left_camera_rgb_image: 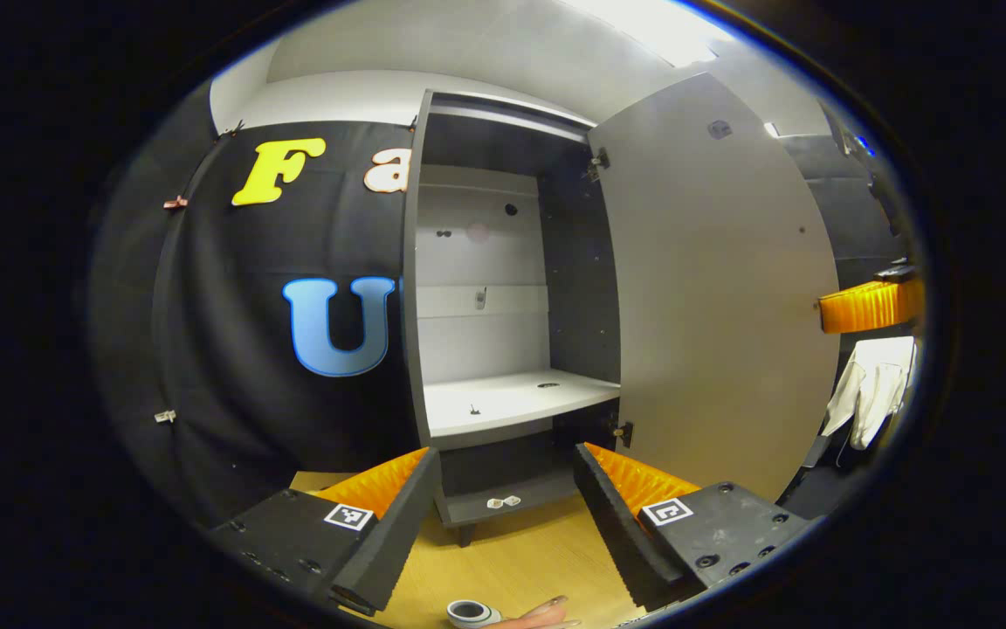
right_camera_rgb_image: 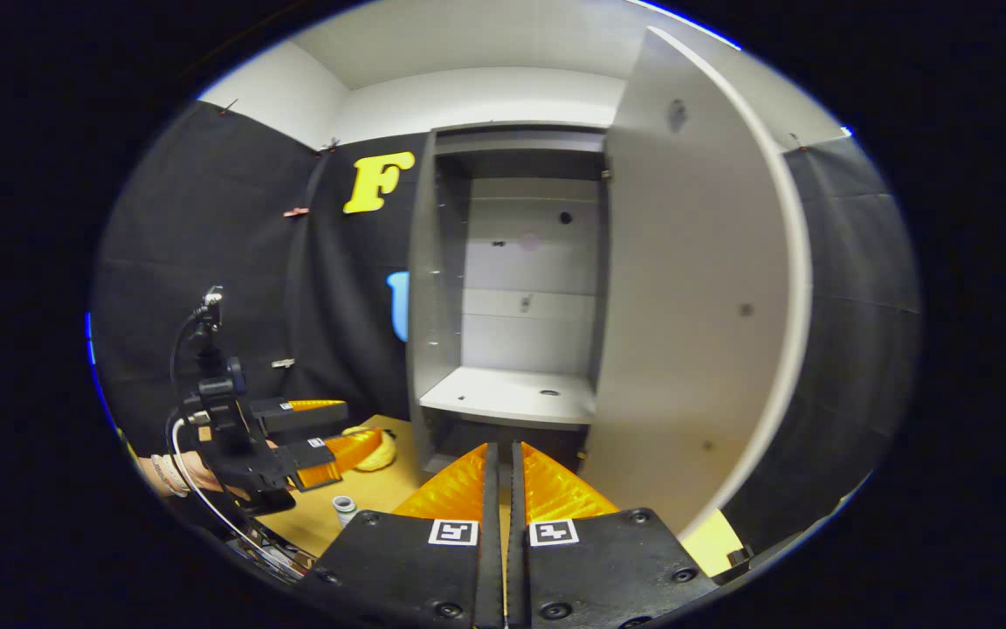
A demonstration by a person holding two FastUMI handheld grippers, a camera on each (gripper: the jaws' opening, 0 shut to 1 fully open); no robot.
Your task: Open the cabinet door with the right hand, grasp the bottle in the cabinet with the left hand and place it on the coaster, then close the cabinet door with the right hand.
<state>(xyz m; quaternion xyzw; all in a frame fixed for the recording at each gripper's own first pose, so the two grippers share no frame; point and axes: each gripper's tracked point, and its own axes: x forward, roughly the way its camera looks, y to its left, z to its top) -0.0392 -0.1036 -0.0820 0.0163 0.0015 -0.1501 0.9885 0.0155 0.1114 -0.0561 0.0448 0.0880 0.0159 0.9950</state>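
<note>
The grey cabinet (left_camera_rgb_image: pixel 503 262) stands with its door (left_camera_rgb_image: pixel 713 288) swung wide to the right, and its white shelf (left_camera_rgb_image: pixel 512 397) is bare. My left gripper (left_camera_rgb_image: pixel 505 454) is open in front of the cabinet's foot, nothing between its fingers. Below it, the bottle's grey-white top (left_camera_rgb_image: pixel 472 613) stands on the wooden table beside a pinkish piece (left_camera_rgb_image: pixel 547 616), maybe the coaster. In the right gripper view, my right gripper (right_camera_rgb_image: pixel 504 445) is shut on nothing, pointing at the cabinet (right_camera_rgb_image: pixel 512 279) beside the door (right_camera_rgb_image: pixel 686 306). The left gripper (right_camera_rgb_image: pixel 337 432) hangs open above the bottle (right_camera_rgb_image: pixel 344 508).
The wooden table (left_camera_rgb_image: pixel 520 559) runs up to the cabinet's foot. A yellow object (right_camera_rgb_image: pixel 374 450) lies on the table (right_camera_rgb_image: pixel 381 498) near the cabinet's left side. A white cloth (left_camera_rgb_image: pixel 874 389) hangs at the far right, past the door's edge. A small white item (left_camera_rgb_image: pixel 503 501) lies on the cabinet's bottom ledge.
</note>
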